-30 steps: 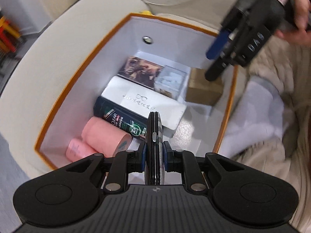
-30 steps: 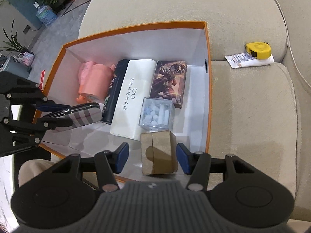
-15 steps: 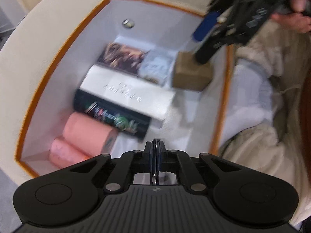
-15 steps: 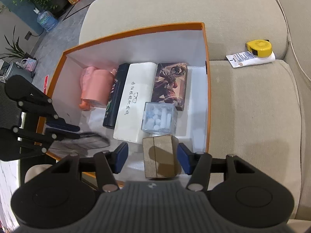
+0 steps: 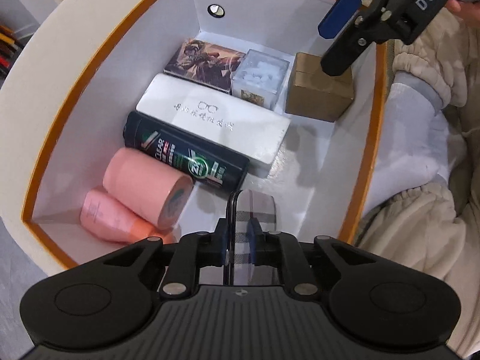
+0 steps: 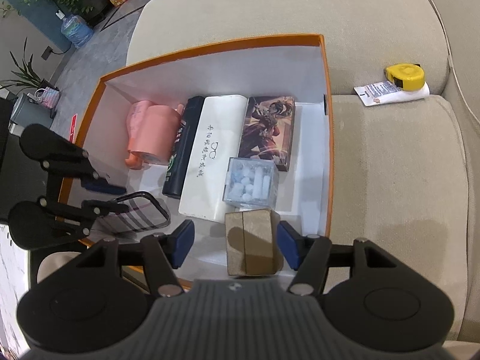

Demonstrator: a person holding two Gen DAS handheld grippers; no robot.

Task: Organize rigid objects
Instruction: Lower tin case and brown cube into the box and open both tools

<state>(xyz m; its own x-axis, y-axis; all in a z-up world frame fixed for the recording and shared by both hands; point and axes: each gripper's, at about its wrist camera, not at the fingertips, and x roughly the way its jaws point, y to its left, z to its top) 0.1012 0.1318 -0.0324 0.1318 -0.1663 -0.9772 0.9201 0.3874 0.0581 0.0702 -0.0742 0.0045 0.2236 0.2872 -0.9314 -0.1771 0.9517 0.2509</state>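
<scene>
An orange-edged white box (image 5: pixel 90 69) sits on a beige sofa. It holds two pink rolls (image 5: pixel 144 186), a dark Clear bottle (image 5: pixel 186 157), a white glasses case (image 5: pixel 213 120), an illustrated card box (image 5: pixel 207 63), a clear cube (image 5: pixel 261 78) and a brown cardboard box (image 5: pixel 318 96). My left gripper (image 5: pixel 239 234) is shut on a plaid phone case (image 5: pixel 255 210) and holds it above the box's near floor; the case also shows in the right wrist view (image 6: pixel 135 216). My right gripper (image 6: pixel 235 241) is open, its fingers either side of the brown box (image 6: pixel 252 240).
A yellow tape measure (image 6: pixel 405 75) and a white printed tube (image 6: pixel 390 93) lie on the sofa cushion right of the box. The person's sleeve and clothing (image 5: pixel 420 138) lie along the box's right rim. Floor, plants and a water jug (image 6: pixel 76 31) lie beyond the sofa.
My left gripper has pulled back and twisted, so the phone case now shows its plaid face instead of its edge. My right gripper has stayed open around the brown box.
</scene>
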